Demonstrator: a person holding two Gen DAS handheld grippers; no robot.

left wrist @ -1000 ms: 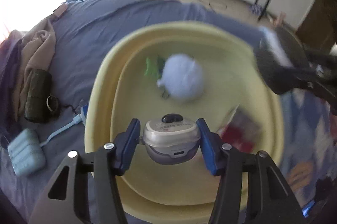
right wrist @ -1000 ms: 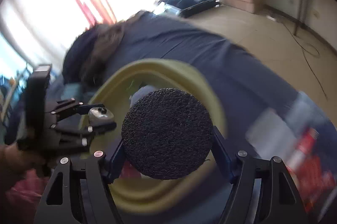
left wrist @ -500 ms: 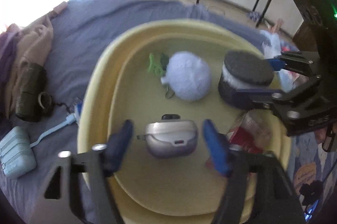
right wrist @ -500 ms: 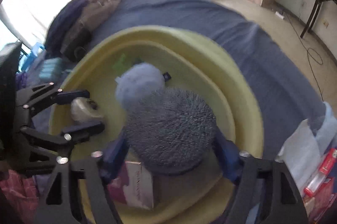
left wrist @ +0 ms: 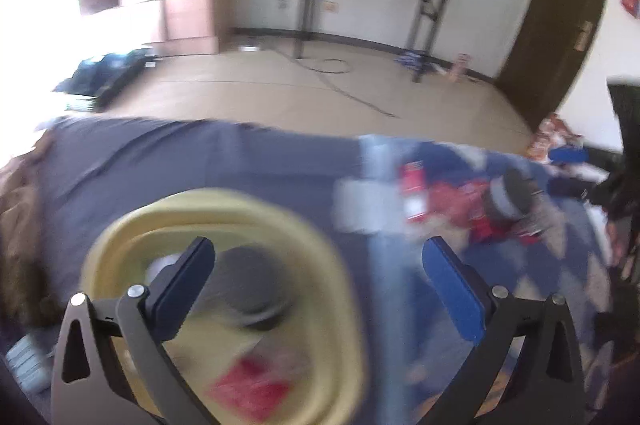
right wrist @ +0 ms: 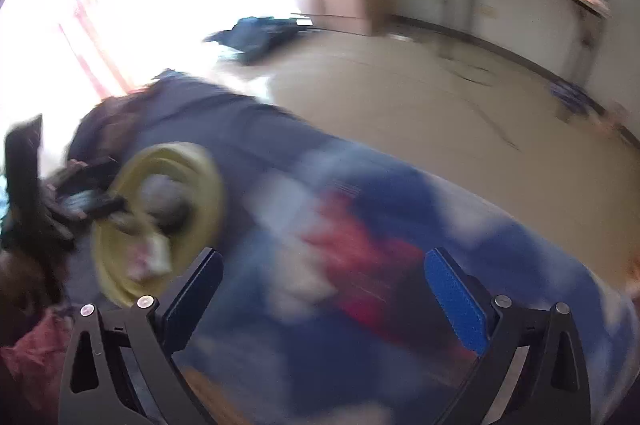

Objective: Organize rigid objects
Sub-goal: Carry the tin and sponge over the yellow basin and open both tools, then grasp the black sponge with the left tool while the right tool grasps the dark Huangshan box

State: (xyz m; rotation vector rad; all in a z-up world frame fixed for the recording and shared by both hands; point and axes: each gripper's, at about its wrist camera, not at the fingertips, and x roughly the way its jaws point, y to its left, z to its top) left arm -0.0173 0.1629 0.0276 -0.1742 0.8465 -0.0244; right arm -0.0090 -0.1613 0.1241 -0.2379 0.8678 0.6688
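A yellow basin (left wrist: 340, 289) sits on the blue bedspread and holds a dark round sponge-topped object (left wrist: 252, 285) and a red-and-white packet (left wrist: 248, 393). My left gripper (left wrist: 316, 285) is open and empty, raised above the basin's right side. My right gripper (right wrist: 320, 293) is open and empty over the patterned bedding, right of the basin (right wrist: 208, 209). A second dark round jar (left wrist: 508, 197) lies among red packets (left wrist: 440, 193) on the bed to the right. Both views are blurred.
Brown clothing (left wrist: 20, 225) lies at the bed's left end. A pale blue case (left wrist: 24, 361) is at lower left. Beyond the bed is tan floor (left wrist: 280, 93), a black-legged table (left wrist: 360, 9) and a dark door (left wrist: 556, 25).
Both grippers let go of their loads into the basin: the left its silver case, the right the dark round object. Both then opened, lifted and pulled back, the right swinging right.
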